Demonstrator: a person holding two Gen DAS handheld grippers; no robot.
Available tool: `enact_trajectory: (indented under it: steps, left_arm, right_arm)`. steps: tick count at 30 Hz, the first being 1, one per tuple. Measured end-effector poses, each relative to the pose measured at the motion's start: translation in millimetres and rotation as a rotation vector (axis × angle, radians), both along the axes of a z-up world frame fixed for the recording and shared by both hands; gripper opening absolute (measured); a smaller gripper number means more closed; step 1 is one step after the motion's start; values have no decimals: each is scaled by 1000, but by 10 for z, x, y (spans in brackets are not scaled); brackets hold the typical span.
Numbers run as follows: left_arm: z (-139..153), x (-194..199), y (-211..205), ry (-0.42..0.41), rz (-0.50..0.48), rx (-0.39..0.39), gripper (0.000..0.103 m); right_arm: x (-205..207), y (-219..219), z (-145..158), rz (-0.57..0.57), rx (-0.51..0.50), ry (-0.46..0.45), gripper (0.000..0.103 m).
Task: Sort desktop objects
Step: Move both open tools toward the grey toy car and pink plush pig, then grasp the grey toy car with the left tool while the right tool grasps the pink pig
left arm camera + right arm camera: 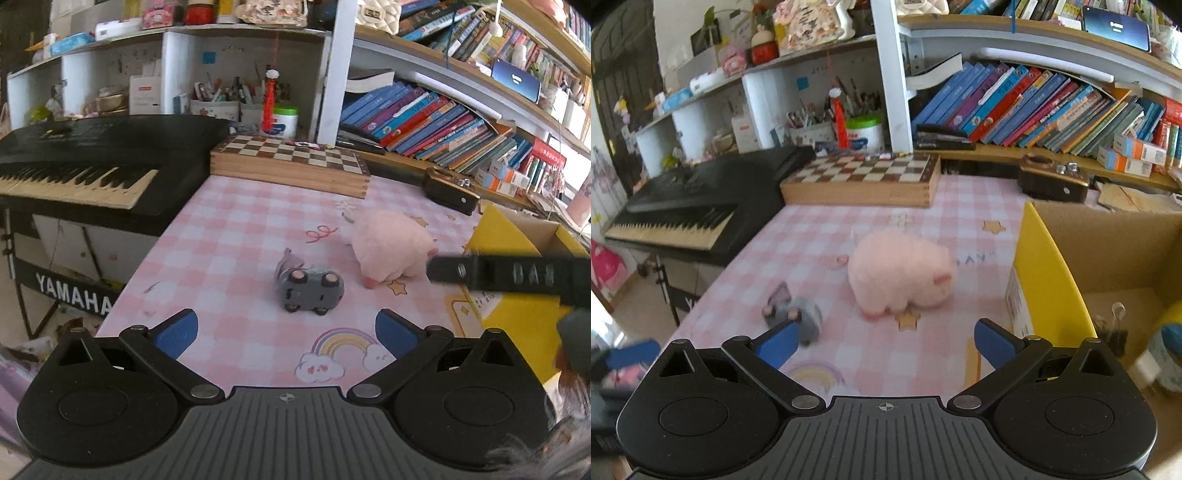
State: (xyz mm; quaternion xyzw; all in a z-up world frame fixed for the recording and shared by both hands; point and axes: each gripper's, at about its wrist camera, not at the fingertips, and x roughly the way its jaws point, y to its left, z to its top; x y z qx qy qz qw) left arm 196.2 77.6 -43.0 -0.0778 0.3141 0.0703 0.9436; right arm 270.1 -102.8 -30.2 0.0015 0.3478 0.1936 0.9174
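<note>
With both tools spread wide and empty, the left gripper (286, 334) lines up on the gray toy car (312, 290), tipped on its side mid-desk. The right gripper (884, 345) faces the pink plush (899, 275) just beyond, near the cardboard box (1049, 280) at the desk's right edge. Best to straddle the car's body squarely before closing.

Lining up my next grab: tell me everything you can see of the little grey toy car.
The grey toy car looks like plastic and lies tipped on its side, underside and pale-hubbed wheels facing the left camera. A purple-grey piece juts from its far end. It rests on the pink checked tablecloth, left of the pink plush toy, apart from it. Neither gripper touches it.
</note>
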Motion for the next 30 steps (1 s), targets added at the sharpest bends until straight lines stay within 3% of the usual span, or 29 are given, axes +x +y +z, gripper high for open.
enact_trajectory:
  steps: [12, 23, 25, 27, 30]
  left_arm:
    - [-280, 733, -88, 30, -68, 86, 103]
    - [-522, 1095, -168, 75, -138, 134, 100]
    - [-566, 1135, -169, 87, -147, 134, 96]
    - [-605, 1164, -164, 102, -156, 128, 77]
    - [-619, 1154, -143, 90, -158, 112, 66]
  right_arm:
    - [522, 184, -100, 30, -20, 36, 102]
    - [916, 279, -320, 32, -70, 88, 102]
    - [977, 302, -367, 34, -78, 100, 102]
    - [1033, 323, -413, 36, -85, 112, 102]
    - [1095, 357, -476, 36, -96, 121, 102]
